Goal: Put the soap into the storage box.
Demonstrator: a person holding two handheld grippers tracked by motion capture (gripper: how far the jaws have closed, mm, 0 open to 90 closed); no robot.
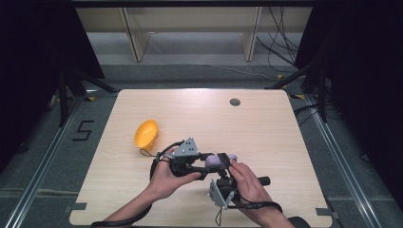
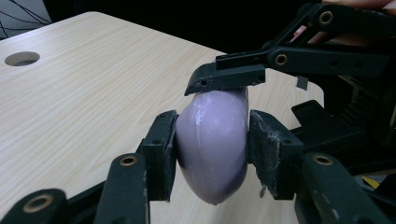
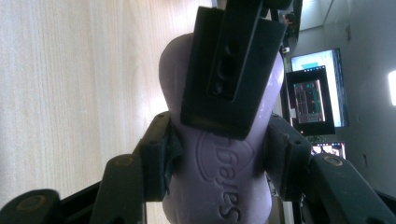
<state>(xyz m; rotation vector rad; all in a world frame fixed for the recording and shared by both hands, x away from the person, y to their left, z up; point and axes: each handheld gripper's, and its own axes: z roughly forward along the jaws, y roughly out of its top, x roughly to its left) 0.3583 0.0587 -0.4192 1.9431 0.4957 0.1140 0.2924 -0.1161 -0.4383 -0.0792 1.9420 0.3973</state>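
**Soap bar held by both grippers above the near edge of the tabletop**

I have the purple soap bar (image 2: 212, 147) clamped in my left gripper (image 2: 211, 154), jaws closed narrow on its two broad faces. My right gripper (image 3: 219, 158) grips the same bar crosswise, jaws pressed on its sides. In the high view the bar (image 1: 215, 162) sits between my two hands, over the middle of the tabletop's (image 1: 266, 128) near edge. A yellow bowl (image 1: 146, 133) lies tipped on its side toward the left edge, well apart.

Risk, in my judgement: the soap looks smooth and rounded. If I release one grip unevenly or pull the grippers apart, the bar may squirt out and drop to the tabletop
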